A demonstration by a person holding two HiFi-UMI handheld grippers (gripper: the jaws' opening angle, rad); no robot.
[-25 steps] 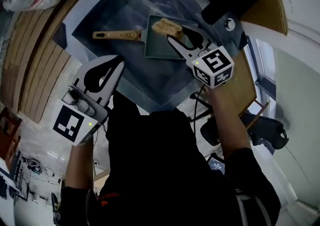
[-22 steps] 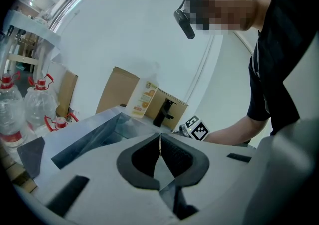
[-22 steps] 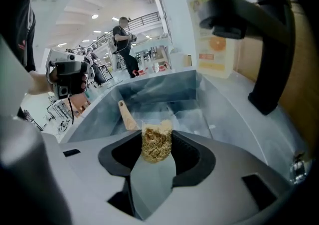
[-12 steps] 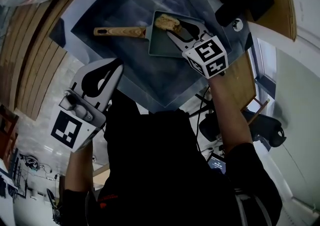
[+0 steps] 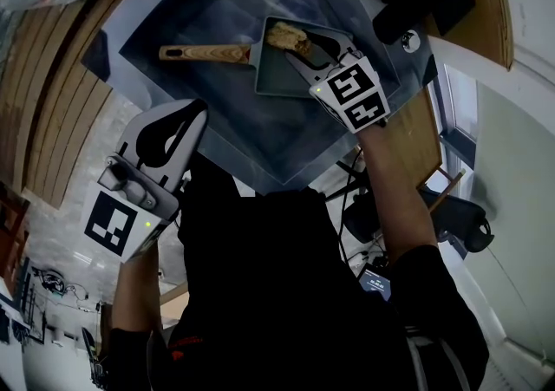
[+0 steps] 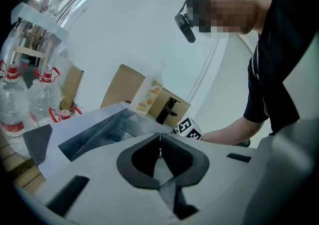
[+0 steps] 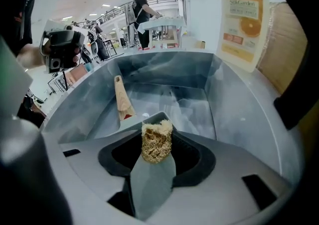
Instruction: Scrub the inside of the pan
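Inside square grey wooden-handled pan (image 5: 282, 79), right gripper (image 5: 303, 48), clenched on tan fibrous scrubber (image 5: 289, 36), has pushed deeper, so scrubbing is underway; left gripper (image 5: 200, 108) is closed and empty.

Carton (image 7: 242, 17) label print, unreadable

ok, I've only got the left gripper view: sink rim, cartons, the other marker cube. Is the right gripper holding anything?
Observer: Yes. The right gripper view shows the right gripper shut on a tan, fibrous scrubber.
Operator: And the pan?
Observer: The head view shows the pan lying in the sink, with its wooden handle pointing to the person's left.
Operator: Scrubber inside it?
Observer: In the head view it sits over the pan's corner beside the handle. I can't tell whether it presses on the pan floor.
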